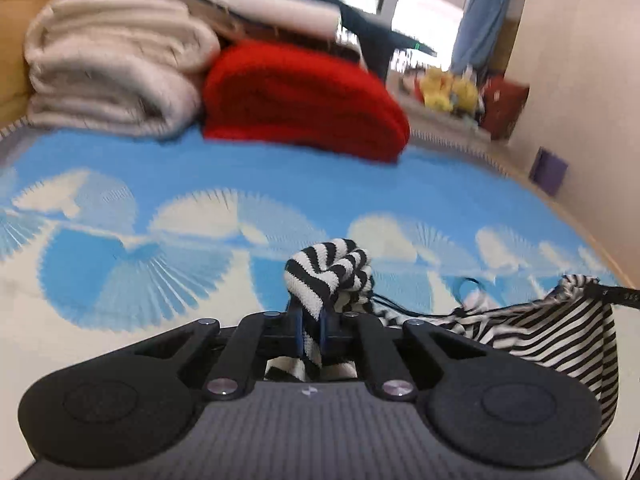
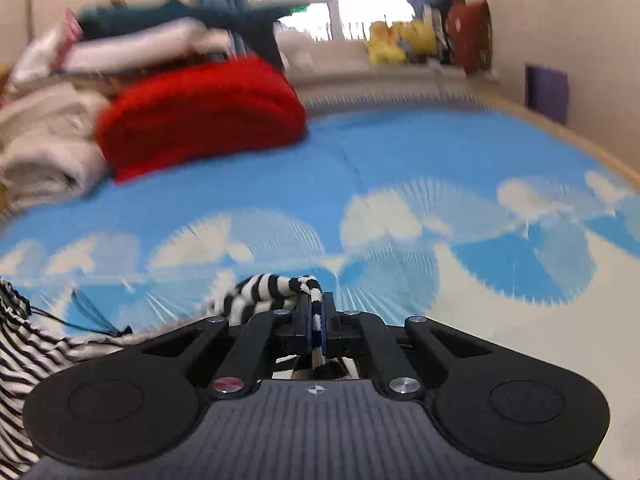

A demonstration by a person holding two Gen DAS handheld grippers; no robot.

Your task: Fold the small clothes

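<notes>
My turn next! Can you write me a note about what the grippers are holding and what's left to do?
Left hand-held gripper: shut on a bunched edge of the striped garment.
Right hand-held gripper: shut on another edge of the same garment.
The garment hangs between them, above the blue cloud-print sheet.
Behind: red folded knit, beige folded pile.
Done: both edges gripped.
Left: probably lay it flat, fold it, add it to the pile.

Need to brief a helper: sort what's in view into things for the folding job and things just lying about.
In the job: striped garment, left tool and right tool, both clamped on it.
Lying about: red knit, beige blanket pile, yellow plush toys, blue curtains.
</notes>
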